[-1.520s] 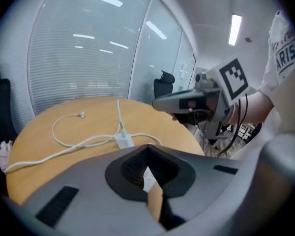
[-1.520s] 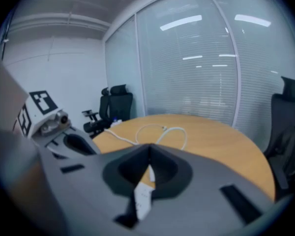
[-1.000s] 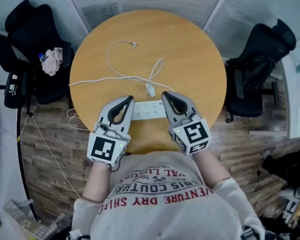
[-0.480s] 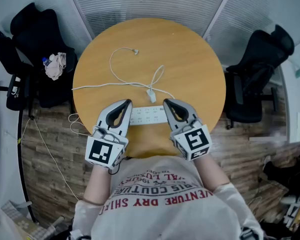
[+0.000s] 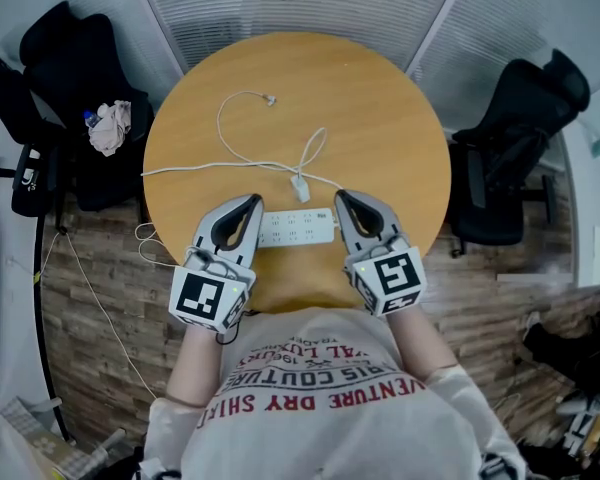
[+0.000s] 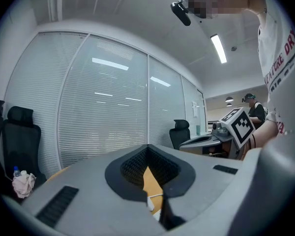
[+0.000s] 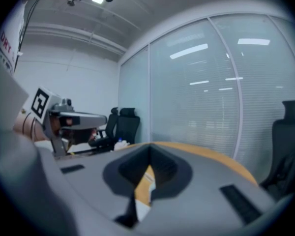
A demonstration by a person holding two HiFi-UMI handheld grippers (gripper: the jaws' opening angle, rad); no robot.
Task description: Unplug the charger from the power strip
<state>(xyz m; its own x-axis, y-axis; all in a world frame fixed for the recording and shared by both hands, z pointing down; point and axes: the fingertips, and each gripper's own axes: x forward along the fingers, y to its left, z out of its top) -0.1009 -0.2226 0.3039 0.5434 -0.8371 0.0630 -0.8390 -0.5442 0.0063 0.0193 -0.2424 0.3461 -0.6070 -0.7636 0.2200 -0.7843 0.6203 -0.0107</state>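
A white power strip (image 5: 296, 229) lies near the front edge of the round wooden table (image 5: 380, 118). A small white charger (image 5: 300, 186) sits at the strip's far edge, and its thin cable (image 5: 223, 128) loops away over the table. I cannot tell whether the charger is seated in a socket. My left gripper (image 5: 251, 202) is shut and empty at the strip's left end. My right gripper (image 5: 342, 197) is shut and empty at its right end. Through the closed jaws of the left gripper (image 6: 147, 149) and the right gripper (image 7: 150, 159), only slivers of table and white strip show.
Black office chairs stand to the left (image 5: 65, 58) and right (image 5: 515, 118) of the table, and the left one holds a crumpled cloth (image 5: 110, 128). A white cord (image 5: 180, 168) runs off the table's left edge to the wooden floor. Glass walls with blinds lie behind the table.
The right gripper has shifted slightly to the right, off the strip's right end. The left gripper has stayed put. Both have stayed shut.
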